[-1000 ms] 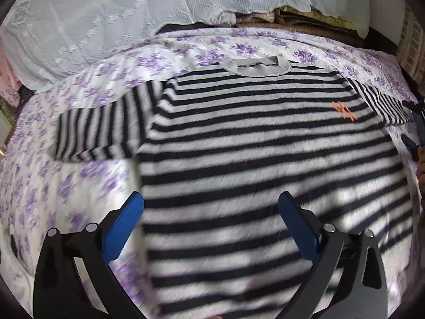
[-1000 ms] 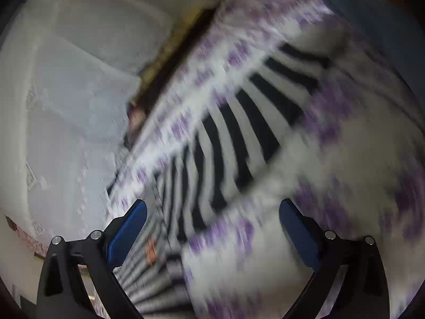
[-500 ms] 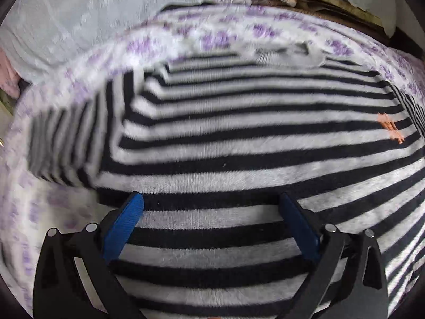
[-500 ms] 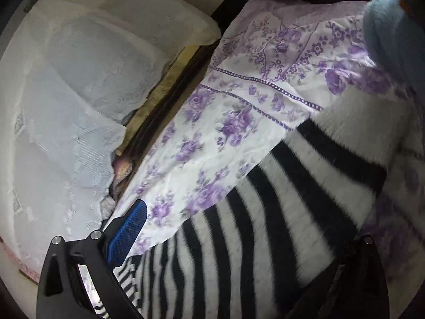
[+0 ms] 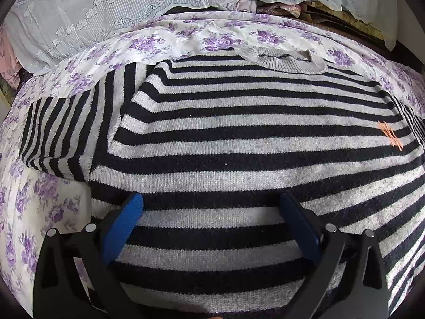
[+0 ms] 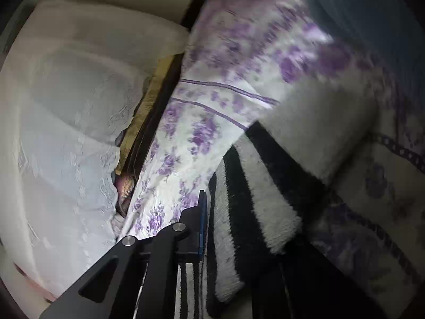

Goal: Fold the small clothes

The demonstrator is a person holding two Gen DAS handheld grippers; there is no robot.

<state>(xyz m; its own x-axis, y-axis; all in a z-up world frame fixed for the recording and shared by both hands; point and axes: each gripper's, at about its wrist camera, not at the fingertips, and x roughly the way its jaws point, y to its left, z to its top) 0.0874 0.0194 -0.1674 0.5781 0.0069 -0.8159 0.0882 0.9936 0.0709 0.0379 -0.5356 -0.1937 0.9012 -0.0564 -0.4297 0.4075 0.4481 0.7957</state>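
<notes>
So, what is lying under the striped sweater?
A white sheet with purple flowers shows all around the striped sweater. What lies directly beneath the sweater is covered.

The left hand-held gripper (image 5: pixel 211 214) hangs spread wide over a striped sweater (image 5: pixel 239 138) on floral bedding (image 5: pixel 39 212).

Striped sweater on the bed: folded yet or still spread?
Spread. The black-and-grey striped knit sweater lies flat on the purple floral bedsheet, front up, its sleeve stretched sideways; only the other sleeve's end is pinched up.
</notes>
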